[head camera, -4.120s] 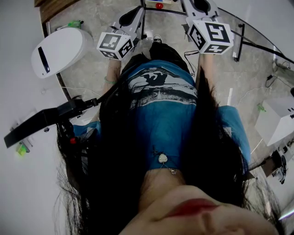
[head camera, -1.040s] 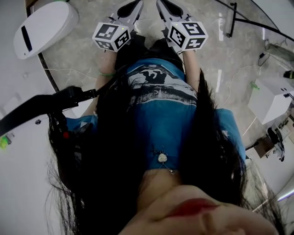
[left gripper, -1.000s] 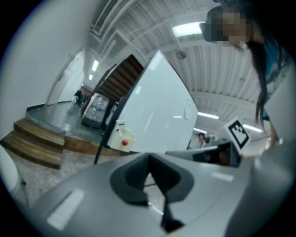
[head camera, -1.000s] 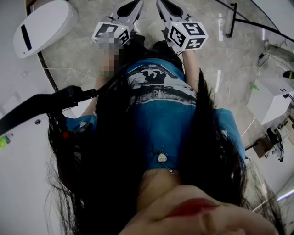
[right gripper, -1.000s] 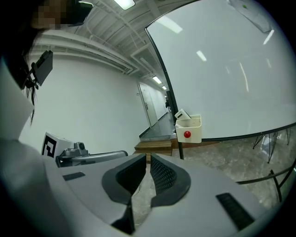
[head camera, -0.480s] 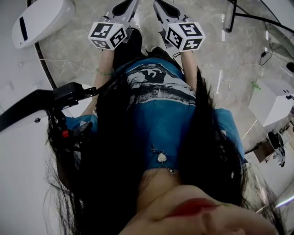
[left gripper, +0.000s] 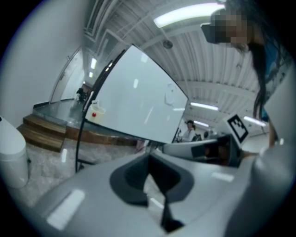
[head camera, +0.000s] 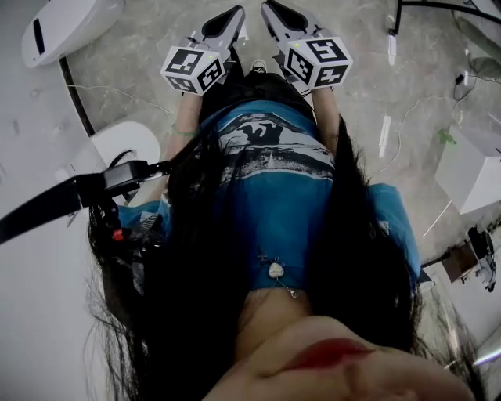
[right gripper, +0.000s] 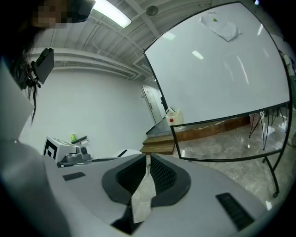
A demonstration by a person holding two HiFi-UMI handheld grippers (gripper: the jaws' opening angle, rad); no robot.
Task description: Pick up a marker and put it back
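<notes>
No marker shows in any view. In the head view both grippers hang side by side in front of the person's waist and point down at the marble floor. The left gripper (head camera: 233, 12) is shut with nothing in it, and so is the right gripper (head camera: 271, 7). In the left gripper view the left gripper (left gripper: 149, 155) has its pads touching at the tip. In the right gripper view the right gripper (right gripper: 148, 157) has its pads meeting the same way. Beyond the jaws stands a whiteboard (left gripper: 134, 106) (right gripper: 217, 78) with a small white box (left gripper: 95, 112) (right gripper: 173, 115) carrying a red dot at its lower corner.
A white rounded device (head camera: 66, 23) lies on the floor at the top left, and a white box (head camera: 470, 168) sits at the right. Black stand legs (head camera: 438, 6) cross the top right. Thin cables trail over the floor. Wooden steps (right gripper: 159, 143) lie by the wall.
The grippers have come closer together than four seconds ago and stay side by side. The head view has swung, so the white device slid toward the top left corner.
</notes>
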